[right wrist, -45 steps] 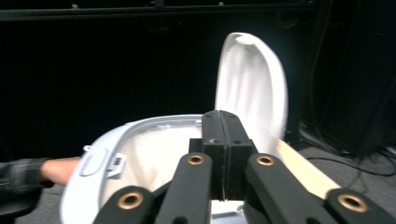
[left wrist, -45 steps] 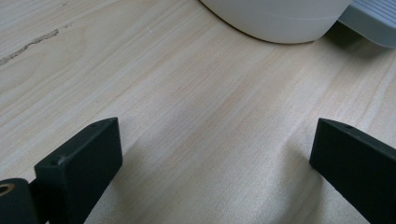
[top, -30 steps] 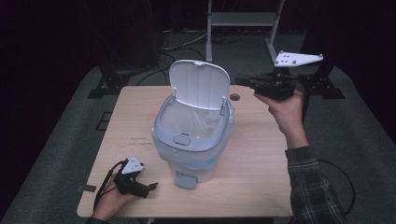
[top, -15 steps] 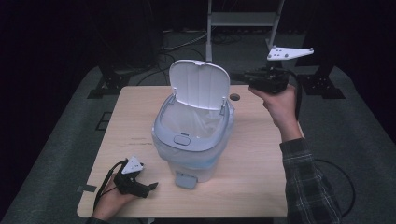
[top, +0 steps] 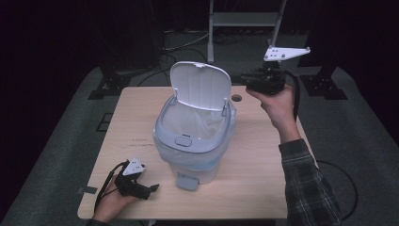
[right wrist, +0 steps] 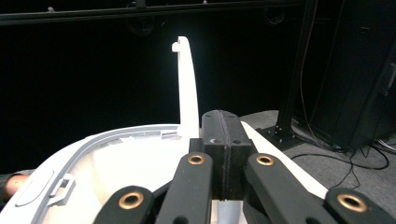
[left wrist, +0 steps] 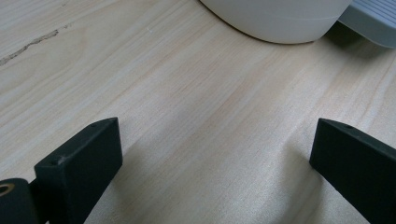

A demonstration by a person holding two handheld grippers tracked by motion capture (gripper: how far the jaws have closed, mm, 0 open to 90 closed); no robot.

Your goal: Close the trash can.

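High view: a white pedal bin point(top: 195, 141) is seen standing in the middle of the tabletop point(top: 263, 155), its lid point(top: 200, 87) swung up and held upright at the far side, and a thin liner bag point(top: 207, 125) is fitted inside the rim. The foot pedal point(top: 187, 182) is seen at the near base of the bin. The right gripper point(top: 244, 80) is held just beside the raised lid, at the far right of the bin; its jaws are pressed together with nothing between them, as is shown in the right gripper view, where the closed tips point(right wrist: 225, 135) are pointed across the bin's rim point(right wrist: 116, 135) toward the edge of the lid point(right wrist: 187, 84). No contact with the lid can be confirmed. The left gripper point(top: 153, 188) is rested on the near left of the tabletop, close to the pedal but apart from it; in the left gripper view its jaws are spread wide over bare wood, with the bin's base point(left wrist: 280, 21) well ahead of them.

The work appears to concern the lid. The bin is judged to be already opened and lined, and nothing is seen dropped inside. What is left is probably the pushing down of the lid by the closed right gripper, a step not yet begun.
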